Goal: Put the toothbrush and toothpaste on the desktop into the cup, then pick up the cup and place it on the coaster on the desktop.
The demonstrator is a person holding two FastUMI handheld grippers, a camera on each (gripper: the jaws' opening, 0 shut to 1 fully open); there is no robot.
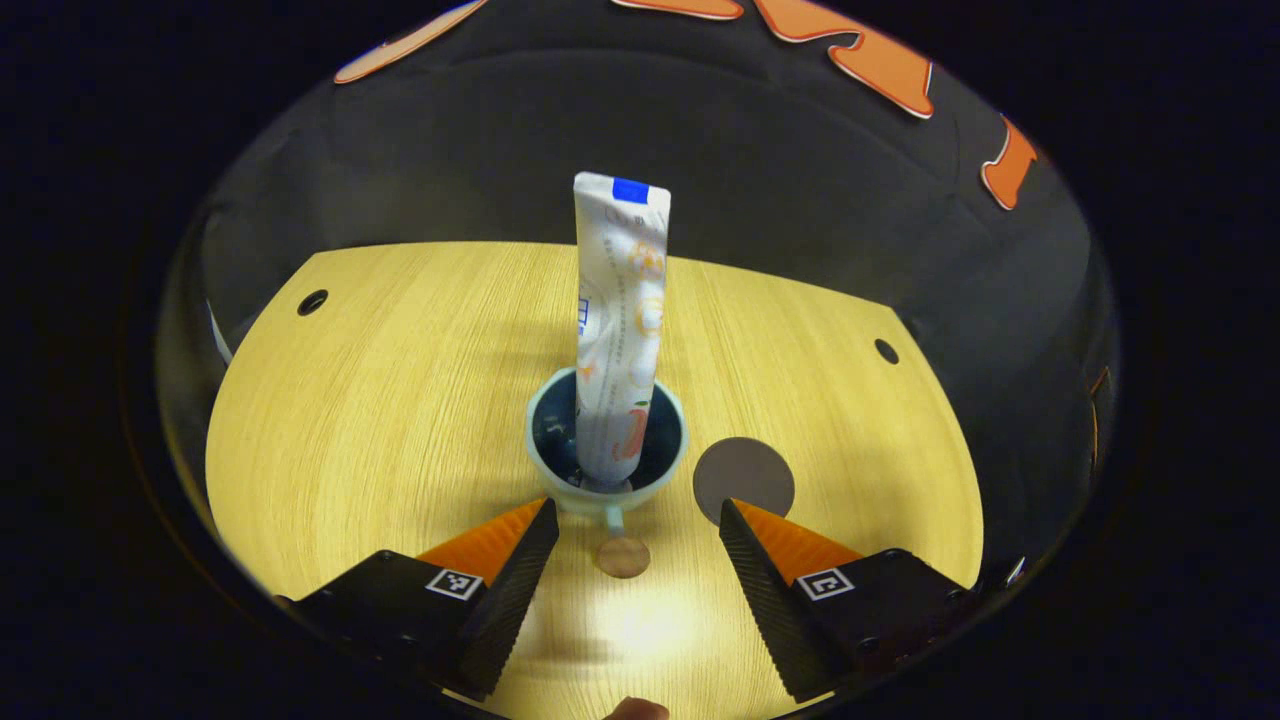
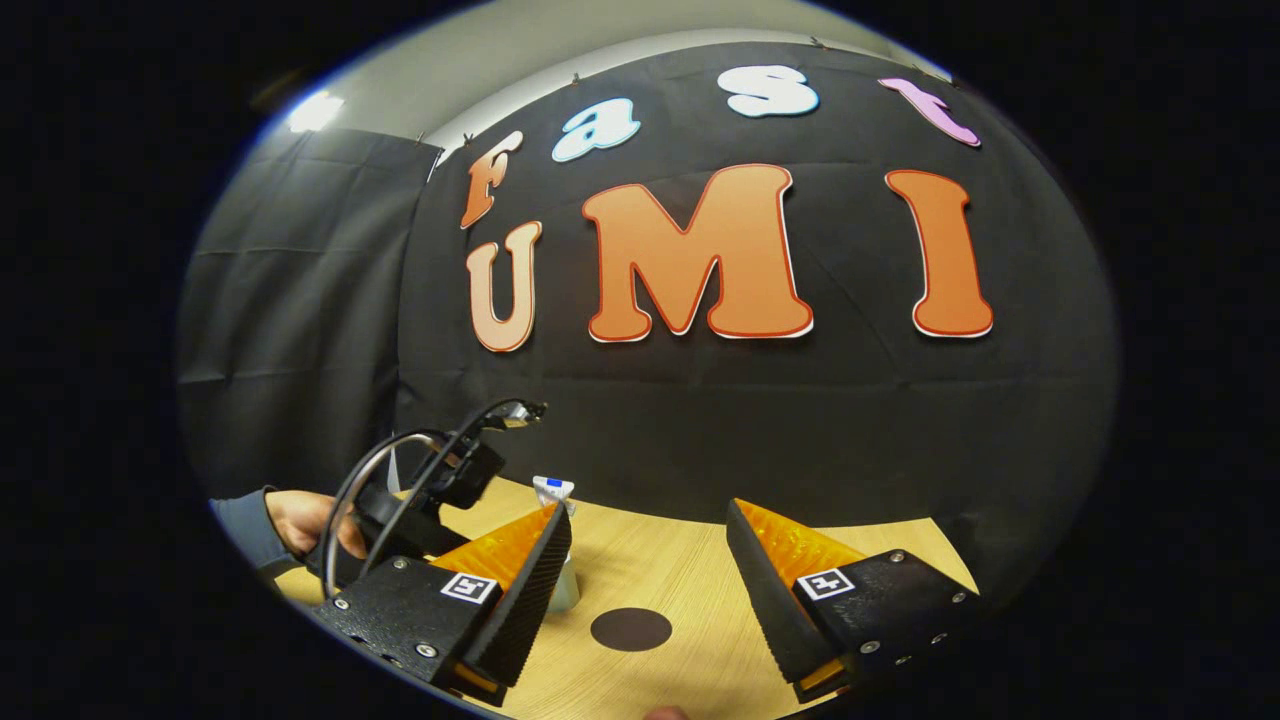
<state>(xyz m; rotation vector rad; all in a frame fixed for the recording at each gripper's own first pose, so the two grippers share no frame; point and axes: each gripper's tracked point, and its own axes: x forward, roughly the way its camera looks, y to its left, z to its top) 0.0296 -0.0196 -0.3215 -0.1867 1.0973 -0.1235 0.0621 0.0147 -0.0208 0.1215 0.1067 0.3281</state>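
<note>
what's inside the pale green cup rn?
The white toothpaste tube stands upright in the pale green ceramic cup. No toothbrush visible inside; the tube hides part of the dark interior.

The white toothpaste [image 1: 620,320] stands upright in the pale cup [image 1: 606,440], mid-bench [image 1: 400,400]. The round dark coaster [image 1: 744,478] lies just beside the cup, bare.

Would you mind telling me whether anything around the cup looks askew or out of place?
Nothing looks spilled or damaged. The toothpaste stands nearly upright in the cup, towering over its rim, so it might tip. The cup sits on the bare desktop, beside the coaster, not on it.
</note>
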